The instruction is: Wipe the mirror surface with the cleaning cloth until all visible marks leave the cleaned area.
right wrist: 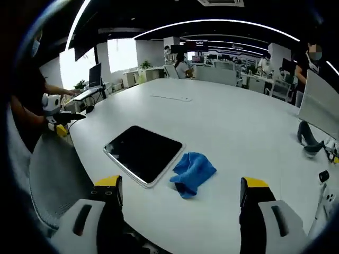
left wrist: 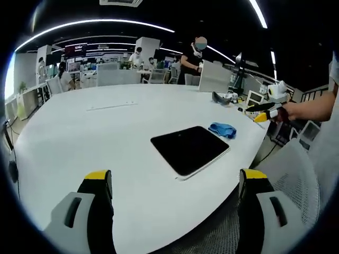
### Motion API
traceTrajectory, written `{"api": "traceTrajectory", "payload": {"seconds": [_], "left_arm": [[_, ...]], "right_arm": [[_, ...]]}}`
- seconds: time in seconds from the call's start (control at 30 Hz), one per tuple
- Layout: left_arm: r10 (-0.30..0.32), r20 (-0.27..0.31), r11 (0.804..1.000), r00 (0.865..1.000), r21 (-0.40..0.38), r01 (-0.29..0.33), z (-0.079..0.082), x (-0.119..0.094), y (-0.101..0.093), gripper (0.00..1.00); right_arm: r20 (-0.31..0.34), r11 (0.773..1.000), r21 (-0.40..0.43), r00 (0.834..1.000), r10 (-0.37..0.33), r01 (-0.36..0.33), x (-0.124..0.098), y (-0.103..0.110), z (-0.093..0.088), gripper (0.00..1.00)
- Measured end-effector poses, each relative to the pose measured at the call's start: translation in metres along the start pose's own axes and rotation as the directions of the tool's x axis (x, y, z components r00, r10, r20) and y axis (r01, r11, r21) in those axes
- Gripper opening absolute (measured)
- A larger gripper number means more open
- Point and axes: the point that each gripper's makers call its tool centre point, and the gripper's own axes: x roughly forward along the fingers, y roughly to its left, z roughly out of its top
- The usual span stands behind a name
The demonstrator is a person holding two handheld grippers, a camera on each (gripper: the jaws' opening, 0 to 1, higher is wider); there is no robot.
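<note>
While both grippers' jaws stand open and empty, the cloth (right wrist: 192, 172) lies on the counter (right wrist: 228, 121) touching the mirror (right wrist: 144, 153), nearer the right gripper (right wrist: 183, 198), just ahead.

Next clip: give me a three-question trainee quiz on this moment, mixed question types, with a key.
1. True or false: the blue cloth lies bunched on the white table beside the mirror.
2. The right tongs are: A) shut on the cloth, B) open, holding nothing, C) pressing on the mirror.
3. Fill in: the left tongs are open and hold ______.

Key: 1 true. 2 B. 3 nothing.
</note>
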Motion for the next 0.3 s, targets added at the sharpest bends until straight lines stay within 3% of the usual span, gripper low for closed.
{"api": "traceTrajectory", "payload": {"seconds": [0.3], "left_arm": [[0.009,-0.027,1.000,1.000,0.005,-0.009,-0.0060,0.0014,0.0034,0.99]], "right_arm": [[0.000,0.999,0.032,1.000,0.018,-0.018,-0.0023,-0.0109,-0.0106,0.98]]}}
